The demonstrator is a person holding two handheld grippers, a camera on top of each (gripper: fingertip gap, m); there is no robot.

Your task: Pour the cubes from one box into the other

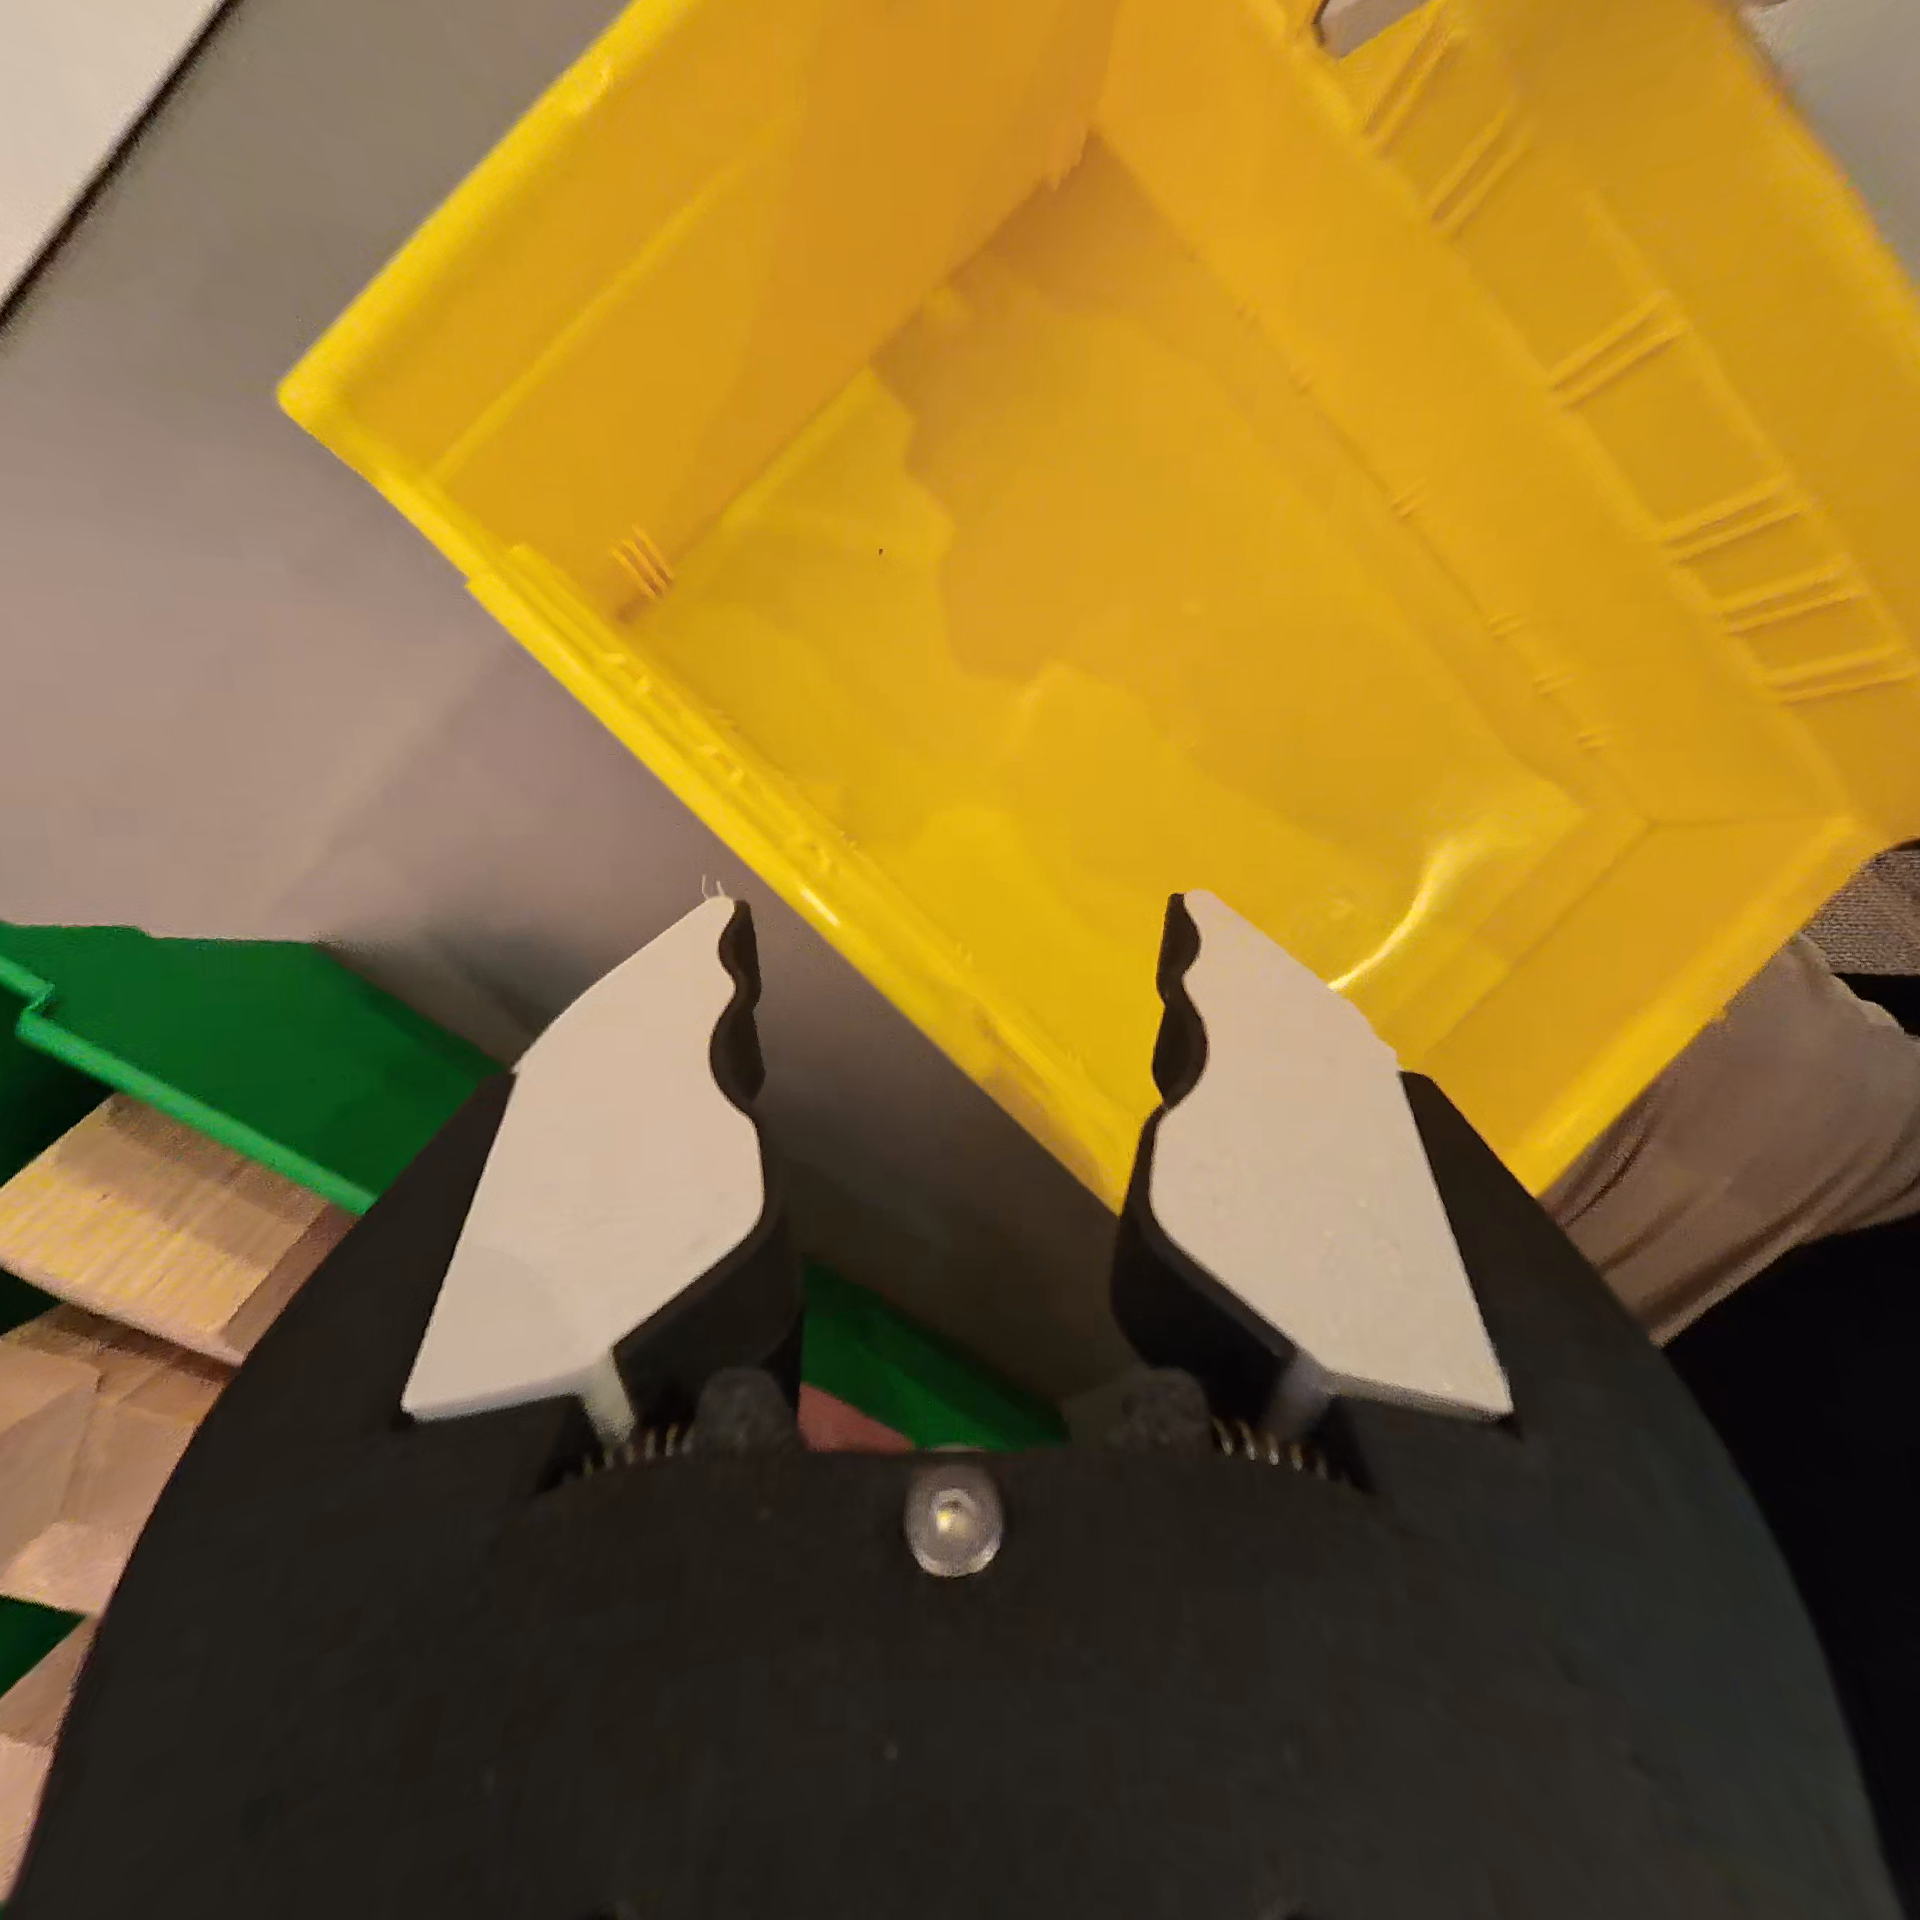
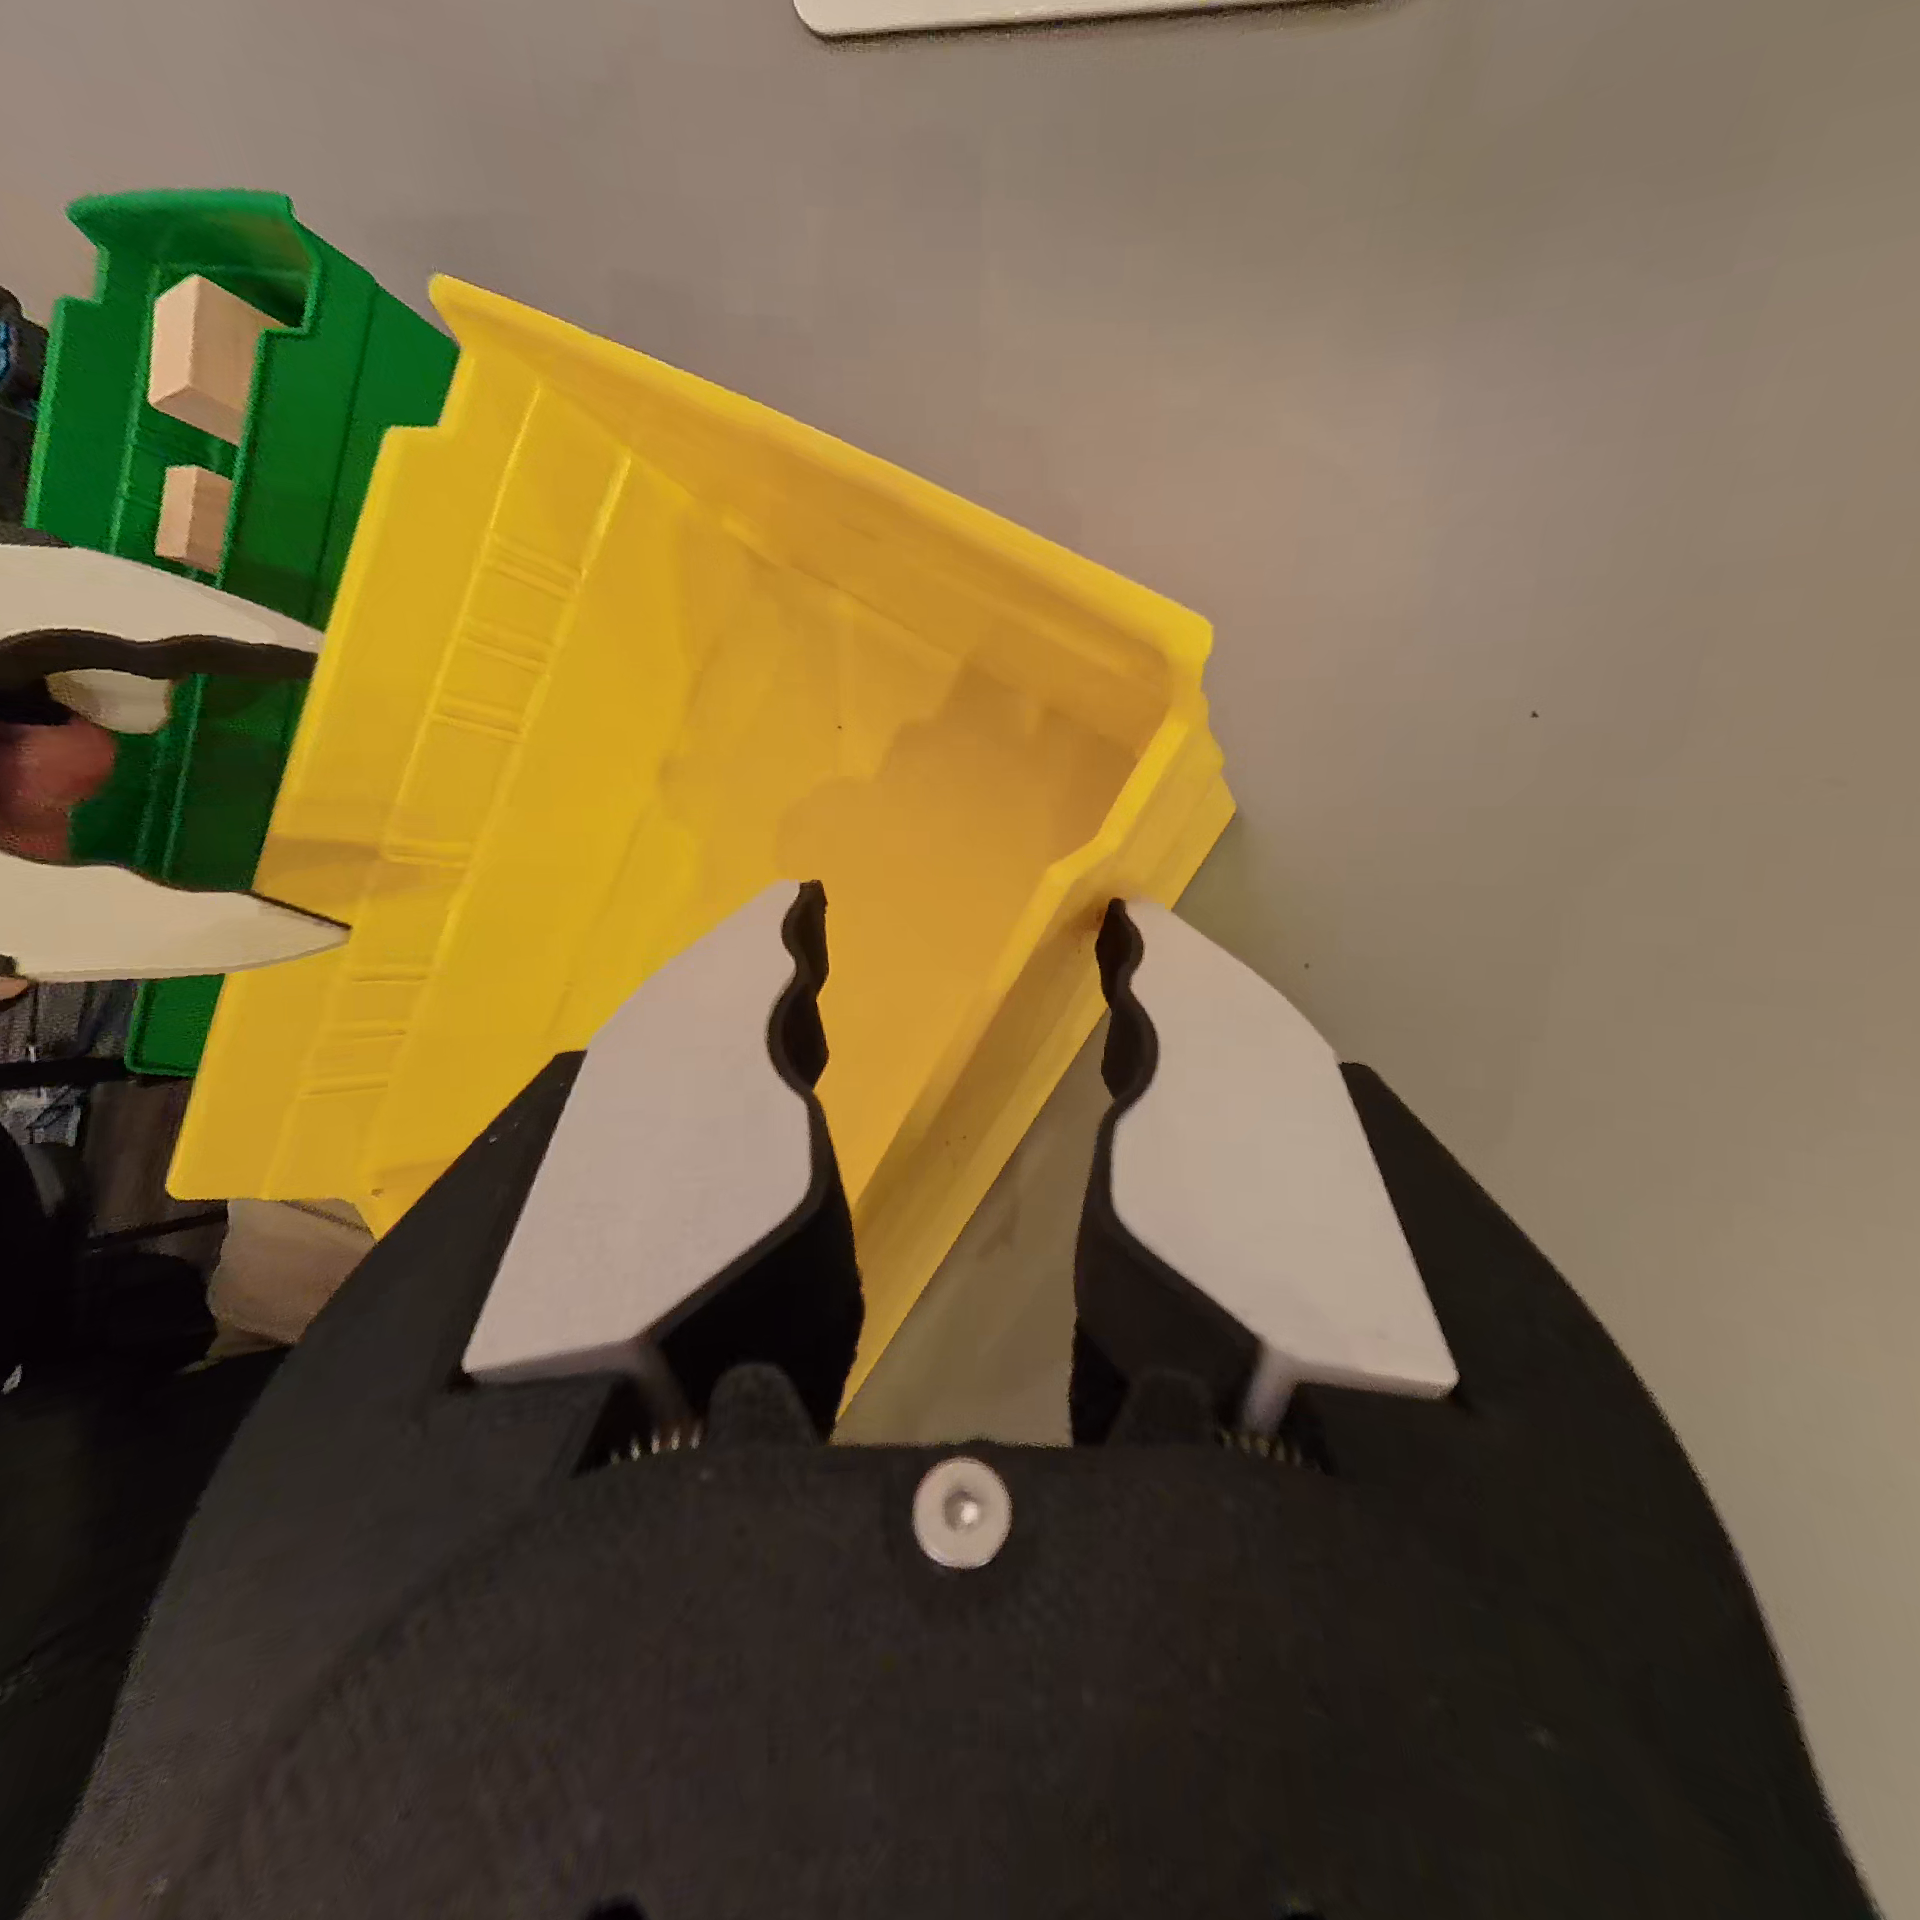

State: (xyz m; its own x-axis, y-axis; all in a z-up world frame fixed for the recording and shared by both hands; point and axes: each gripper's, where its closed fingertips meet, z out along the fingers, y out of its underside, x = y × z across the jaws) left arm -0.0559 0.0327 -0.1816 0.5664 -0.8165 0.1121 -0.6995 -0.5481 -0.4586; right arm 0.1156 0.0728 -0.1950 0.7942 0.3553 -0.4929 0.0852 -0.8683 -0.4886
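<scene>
The yellow box (image 1: 1143, 520) is empty and tilted, with its open side facing both cameras. In the right wrist view the yellow box (image 2: 675, 727) leans over the green box (image 2: 208, 748), which holds wooden cubes (image 2: 203, 353). My right gripper (image 2: 961, 899) is shut on the yellow box's side wall, one finger inside and one outside. My left gripper (image 1: 956, 914) is open and empty at the yellow box's rim. It also shows at the left of the right wrist view (image 2: 327, 790). The green box (image 1: 239, 1018) and cubes (image 1: 135, 1226) lie at lower left.
Both boxes are over a grey table (image 2: 1455, 416). A white flat object (image 2: 1039, 10) lies at the table's far edge. A pale strip (image 1: 83, 104) runs along the top left. A person's trouser leg (image 1: 1714, 1143) shows beyond the table's edge.
</scene>
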